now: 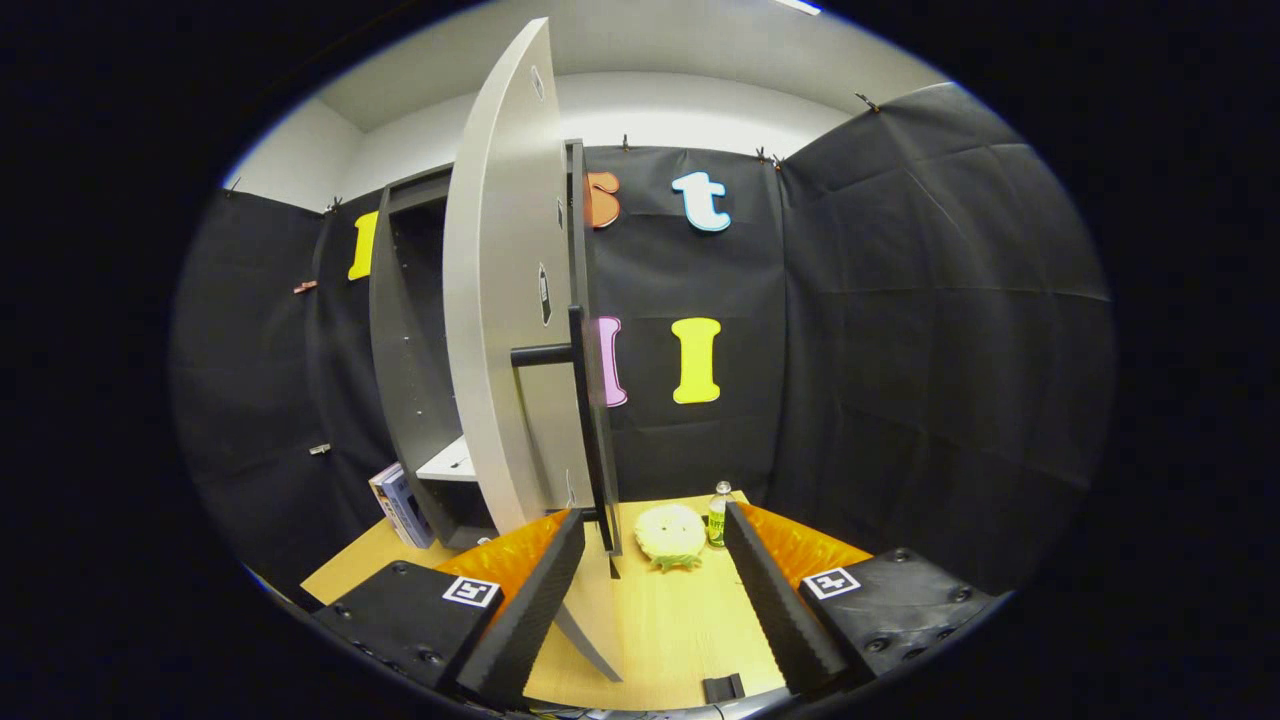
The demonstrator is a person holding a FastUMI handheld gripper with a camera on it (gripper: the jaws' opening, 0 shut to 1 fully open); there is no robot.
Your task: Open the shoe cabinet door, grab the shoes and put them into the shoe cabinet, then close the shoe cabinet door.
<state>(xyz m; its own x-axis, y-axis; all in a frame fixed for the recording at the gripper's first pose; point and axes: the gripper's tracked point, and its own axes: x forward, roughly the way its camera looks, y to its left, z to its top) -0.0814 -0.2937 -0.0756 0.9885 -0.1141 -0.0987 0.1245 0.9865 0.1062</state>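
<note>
Right now I'm holding my claw [655, 585] wide apart over the wooden table [670, 630], with nothing gripped between the fingers. The cabinet [410, 330] is standing at the back left of the table, and its door [500, 300] is swinging out toward me, edge-on, its pale inner face turned to the left. The lower corner of the door is hanging in the gap between my fingers, nearer the left finger [535, 590], but neither finger is pressing on it. A dark bar handle [542, 354] is sticking out from the door about halfway up. Inside the cabinet I'm seeing dark walls and a pale shelf [450, 462] low down. A small stack of books [400, 505] is leaning against the cabinet's left side. Beyond my fingers, a pale, fluffy, round thing [670, 535] is lying on the table; it may be the shoes, but I cannot tell for sure. Just beside it on the right, a small bottle [719, 515] is standing upright, close to the inner edge of my right finger [775, 590].
</note>
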